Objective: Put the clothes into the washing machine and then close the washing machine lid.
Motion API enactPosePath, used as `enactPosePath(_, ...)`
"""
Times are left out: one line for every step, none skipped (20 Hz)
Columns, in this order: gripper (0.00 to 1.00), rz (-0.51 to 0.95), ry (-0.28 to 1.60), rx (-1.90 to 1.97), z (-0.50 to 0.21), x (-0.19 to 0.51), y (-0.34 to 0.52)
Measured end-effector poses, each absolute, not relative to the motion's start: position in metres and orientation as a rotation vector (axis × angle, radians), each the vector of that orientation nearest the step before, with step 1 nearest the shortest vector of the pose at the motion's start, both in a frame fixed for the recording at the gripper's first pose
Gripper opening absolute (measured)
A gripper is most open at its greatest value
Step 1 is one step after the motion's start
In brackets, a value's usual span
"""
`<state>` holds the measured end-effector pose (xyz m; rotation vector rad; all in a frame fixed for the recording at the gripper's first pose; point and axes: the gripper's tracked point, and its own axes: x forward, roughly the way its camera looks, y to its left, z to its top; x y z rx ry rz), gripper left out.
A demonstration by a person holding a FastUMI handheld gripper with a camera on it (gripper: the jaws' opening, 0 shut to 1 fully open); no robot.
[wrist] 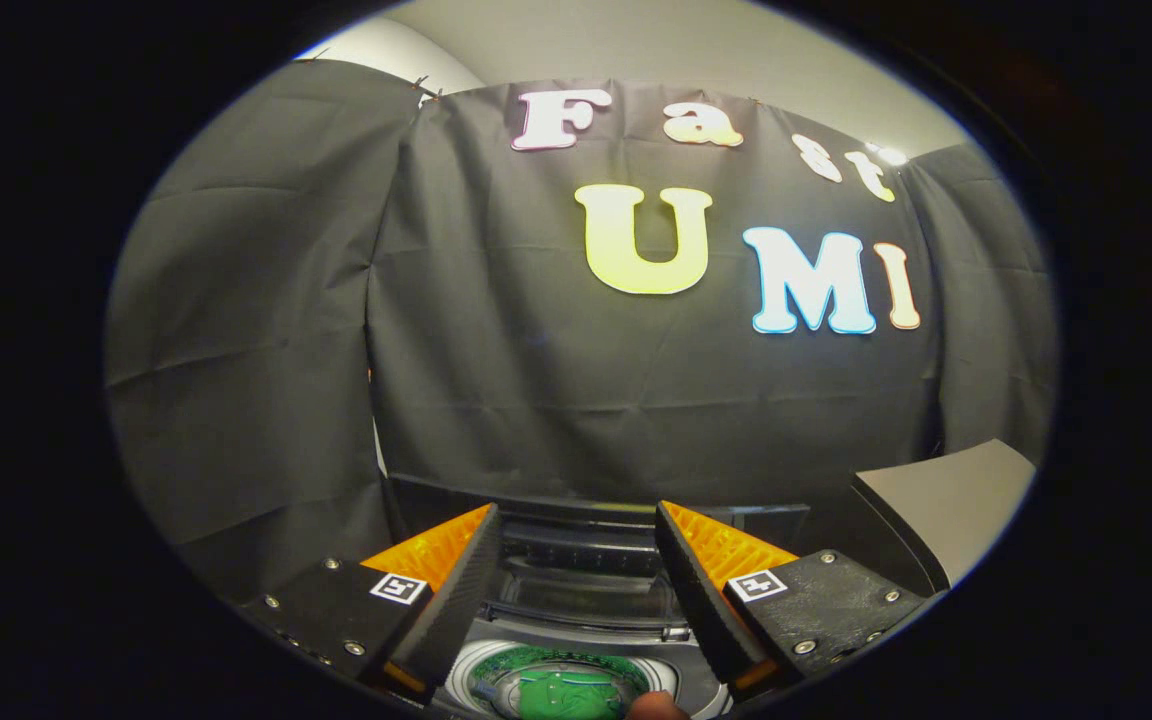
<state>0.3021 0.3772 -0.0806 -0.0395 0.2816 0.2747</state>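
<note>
My gripper (576, 525) hangs above the washing machine (586, 600), its two orange-and-black fingers (456, 565) spread wide apart with nothing between them. Below and between the fingers I look down into the machine's round drum opening (561, 685), where something green (556, 692) lies inside. The machine's lid (596, 540) stands raised at the back, just beyond the fingertips.
A grey slab-like surface (946, 495) rises to the right of the machine. Black cloth walls (576, 380) close the booth behind and to the left. A fingertip of a person (658, 706) shows at the drum's near edge.
</note>
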Motion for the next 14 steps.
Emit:
enactPosePath(0.94, 0.270, 0.290, -0.034, -0.080, 0.307, 0.379)
enactPosePath(0.94, 0.267, 0.297, -0.026, -0.079, 0.313, 0.382)
enactPosePath(0.94, 0.261, 0.305, -0.019, -0.078, 0.320, 0.384)
enactPosePath(0.94, 0.257, 0.309, -0.012, -0.077, 0.326, 0.386)
enactPosePath(0.94, 0.256, 0.313, -0.008, -0.077, 0.331, 0.388)
enactPosePath(0.94, 0.250, 0.318, -0.008, -0.077, 0.339, 0.389)
enactPosePath(0.94, 0.242, 0.328, -0.010, -0.078, 0.345, 0.390)
enactPosePath(0.94, 0.236, 0.348, -0.009, -0.082, 0.352, 0.391)
enactPosePath(0.94, 0.235, 0.371, -0.003, -0.086, 0.358, 0.395)
enactPosePath(0.94, 0.232, 0.386, 0.004, -0.087, 0.364, 0.397)
enactPosePath(0.94, 0.225, 0.400, 0.001, -0.089, 0.369, 0.398)
enactPosePath(0.94, 0.219, 0.421, -0.008, -0.093, 0.375, 0.398)
enactPosePath(0.94, 0.210, 0.453, -0.016, -0.101, 0.379, 0.398)
enactPosePath(0.94, 0.197, 0.485, -0.018, -0.105, 0.382, 0.397)
